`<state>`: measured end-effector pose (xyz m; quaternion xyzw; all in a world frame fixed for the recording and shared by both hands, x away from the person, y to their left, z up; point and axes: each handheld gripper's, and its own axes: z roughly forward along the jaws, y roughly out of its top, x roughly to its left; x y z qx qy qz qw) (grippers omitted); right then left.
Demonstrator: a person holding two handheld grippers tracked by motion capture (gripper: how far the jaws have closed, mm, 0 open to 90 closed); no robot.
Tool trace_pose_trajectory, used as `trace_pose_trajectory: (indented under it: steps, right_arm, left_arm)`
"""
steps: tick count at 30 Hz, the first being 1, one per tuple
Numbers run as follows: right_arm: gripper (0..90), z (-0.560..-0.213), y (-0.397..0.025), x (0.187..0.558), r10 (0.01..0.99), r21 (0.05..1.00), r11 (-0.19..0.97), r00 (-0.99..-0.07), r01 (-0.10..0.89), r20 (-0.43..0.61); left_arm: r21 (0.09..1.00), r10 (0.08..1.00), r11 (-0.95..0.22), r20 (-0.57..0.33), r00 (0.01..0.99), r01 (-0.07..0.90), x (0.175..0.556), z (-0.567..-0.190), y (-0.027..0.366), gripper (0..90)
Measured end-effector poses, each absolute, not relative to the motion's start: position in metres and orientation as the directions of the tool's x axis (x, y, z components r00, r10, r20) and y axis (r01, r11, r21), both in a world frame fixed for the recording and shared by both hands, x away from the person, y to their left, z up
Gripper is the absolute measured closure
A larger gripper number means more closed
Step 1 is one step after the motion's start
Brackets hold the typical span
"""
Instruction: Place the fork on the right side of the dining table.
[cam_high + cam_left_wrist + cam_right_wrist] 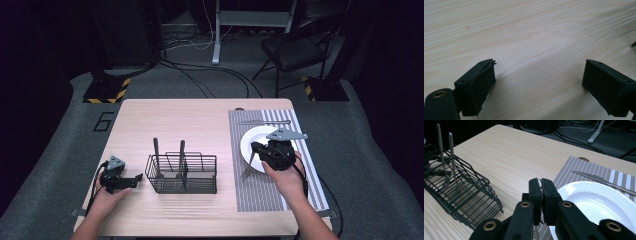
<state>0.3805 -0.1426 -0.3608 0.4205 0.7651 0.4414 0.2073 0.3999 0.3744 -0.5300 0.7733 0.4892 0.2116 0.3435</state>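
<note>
Holding a fork (248,167) clamped in right gripper (259,150) fingers beside plate (248,138) on striped mat (260,195); left gripper (134,180) fingers apart over bare tabletop (200,120); advise level, parallel placement.

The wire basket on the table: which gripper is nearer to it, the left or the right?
Left. The left gripper sits just beside the wire basket, at its left end. The right gripper is farther off, over the white plate on the striped placemat.
</note>
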Motion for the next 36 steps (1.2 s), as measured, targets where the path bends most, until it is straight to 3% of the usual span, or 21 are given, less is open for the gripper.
trace_pose_trajectory:
  steps: [19,36]
  right_arm:
    - [87.0,-0.372,-0.154,0.376,0.847,0.841,0.224,-0.525,0.493,0.082]
    - [85.9,-0.387,-0.191,0.371,0.876,0.842,0.046,-0.427,0.537,0.224]
  left_arm:
    - [0.738,0.902,-0.286,-0.009,0.432,0.611,0.400,-0.530,0.374,10.8]
    - [0.738,0.902,-0.286,-0.008,0.432,0.611,0.400,-0.530,0.374,10.8]
